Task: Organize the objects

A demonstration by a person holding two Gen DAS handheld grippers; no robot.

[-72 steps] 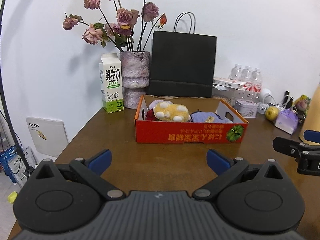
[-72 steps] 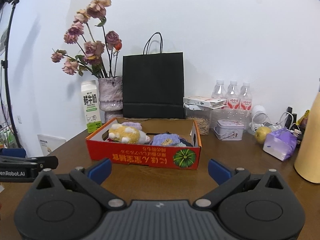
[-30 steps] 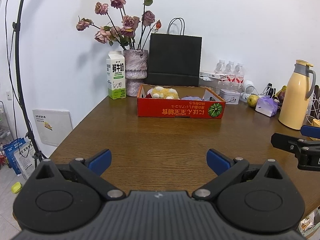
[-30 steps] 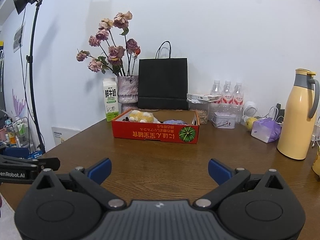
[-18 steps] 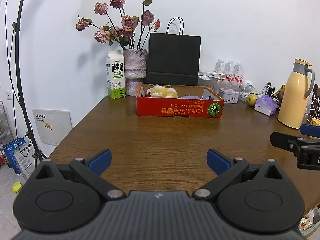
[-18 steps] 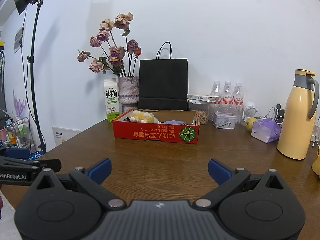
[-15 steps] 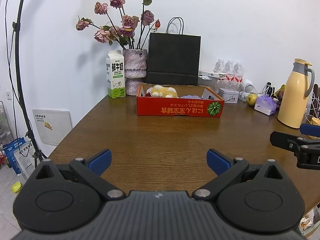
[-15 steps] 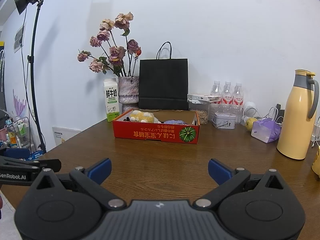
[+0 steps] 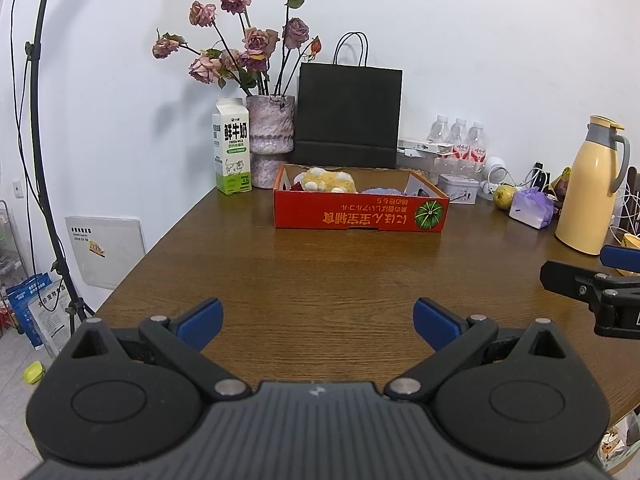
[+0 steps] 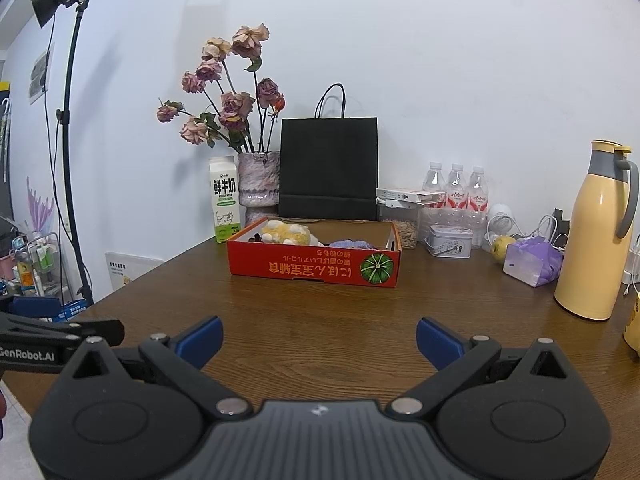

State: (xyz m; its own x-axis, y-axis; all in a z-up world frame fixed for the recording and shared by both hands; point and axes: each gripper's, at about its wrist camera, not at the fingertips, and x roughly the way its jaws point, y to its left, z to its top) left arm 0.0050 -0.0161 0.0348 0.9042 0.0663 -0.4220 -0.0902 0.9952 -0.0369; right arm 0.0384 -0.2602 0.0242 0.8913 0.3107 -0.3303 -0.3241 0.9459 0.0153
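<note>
Both the left claw [image 9: 316, 316] and right claw [image 10: 318, 338] hung released and empty above the wooden surface [image 9: 340, 272]. The red box [image 9: 360, 216] sat well beyond them, soft toys inside.

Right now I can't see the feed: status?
Left gripper open, empty. Right gripper open, empty. Red box at table's far side, toys inside. Bare table between, nothing blocking.

The milk carton [image 9: 233, 148], left of the vase [image 9: 270, 136], reads "鲜牛奶" and "FRESH MILK". The red box [image 9: 360, 212] before the vase bears upside-down yellow characters, not legible. The left gripper's [image 10: 60, 338] side reads "GenRobot.AI".
</note>
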